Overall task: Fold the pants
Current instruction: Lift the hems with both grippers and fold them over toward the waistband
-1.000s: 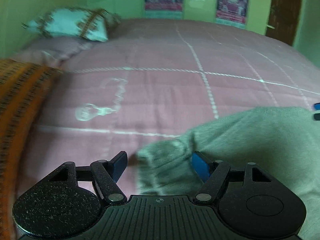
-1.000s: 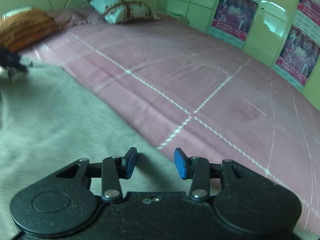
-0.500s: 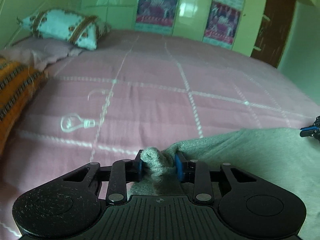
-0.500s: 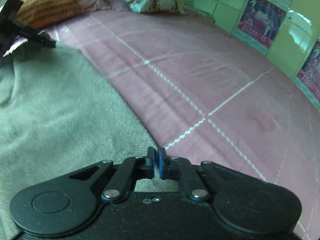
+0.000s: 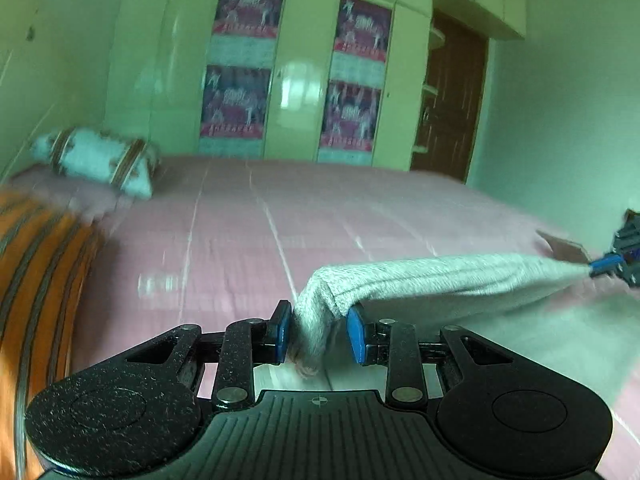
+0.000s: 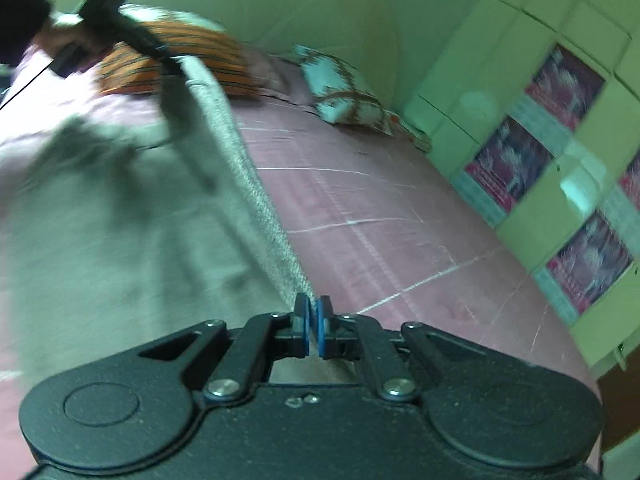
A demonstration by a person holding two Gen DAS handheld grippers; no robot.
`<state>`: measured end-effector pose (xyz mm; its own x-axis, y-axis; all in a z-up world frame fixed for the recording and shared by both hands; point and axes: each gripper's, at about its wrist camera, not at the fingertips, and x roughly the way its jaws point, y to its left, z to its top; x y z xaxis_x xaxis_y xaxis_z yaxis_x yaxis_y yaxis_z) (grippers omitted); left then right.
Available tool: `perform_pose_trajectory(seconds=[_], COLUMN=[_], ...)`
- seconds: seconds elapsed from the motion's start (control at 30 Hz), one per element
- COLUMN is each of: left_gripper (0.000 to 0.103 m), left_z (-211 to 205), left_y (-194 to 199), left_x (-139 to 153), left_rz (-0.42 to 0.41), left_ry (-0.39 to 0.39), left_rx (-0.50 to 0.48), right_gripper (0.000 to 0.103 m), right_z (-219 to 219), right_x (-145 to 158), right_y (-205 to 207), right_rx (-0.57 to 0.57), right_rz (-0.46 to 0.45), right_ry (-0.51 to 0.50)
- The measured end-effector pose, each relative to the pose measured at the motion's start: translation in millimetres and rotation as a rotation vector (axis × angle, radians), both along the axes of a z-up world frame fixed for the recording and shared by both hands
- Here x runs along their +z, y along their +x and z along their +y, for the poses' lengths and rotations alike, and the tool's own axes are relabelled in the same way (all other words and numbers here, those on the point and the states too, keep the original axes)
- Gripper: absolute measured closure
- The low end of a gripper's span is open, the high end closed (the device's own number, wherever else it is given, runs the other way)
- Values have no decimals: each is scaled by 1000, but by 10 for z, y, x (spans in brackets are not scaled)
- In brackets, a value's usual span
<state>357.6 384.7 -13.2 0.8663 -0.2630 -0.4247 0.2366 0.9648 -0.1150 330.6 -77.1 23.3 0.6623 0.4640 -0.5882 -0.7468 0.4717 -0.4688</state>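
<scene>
The grey pants point(image 5: 432, 276) hang stretched in the air above the pink bed. My left gripper point(image 5: 318, 334) is shut on one bunched corner of their edge. My right gripper point(image 6: 314, 330) is shut on the other corner of the same edge point(image 6: 240, 184), which runs taut between the two. The rest of the pants point(image 6: 100, 208) droops below. The right gripper shows at the right edge of the left wrist view point(image 5: 624, 256); the left gripper shows at the top left of the right wrist view point(image 6: 120, 32).
A pink quilted bedspread point(image 5: 248, 240) covers the bed. An orange striped pillow point(image 5: 36, 280) lies at the left, a white patterned pillow point(image 5: 96, 160) behind it. Green wardrobe doors with posters point(image 5: 240, 64) and a brown door point(image 5: 452, 100) stand behind the bed.
Both grippers closed on the pants' edge, then rose from the bed, lifting the edge and pulling it taut between them.
</scene>
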Motion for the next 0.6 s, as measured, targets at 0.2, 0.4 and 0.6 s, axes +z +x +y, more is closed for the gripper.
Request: perform_pose_trajectory(seconds=[0.2,0.4,0.6], left_gripper=[48,31,31], left_z=[-100,-76,14], left_y=[-821,-1039,-574], left_x=[-511,-440,-658], left_rz=[179,159,265], left_ry=[-98,-442,-631], left_rx=[225,377,455], right_gripper=[94,84,75], right_z=[-188,-537,-722], right_x=[-549,-503,-569], right_y=[-728,-520,-103], right_rx=[-195,-517,-693], right_rz=[134,336,508], right_ry=[126,519,792])
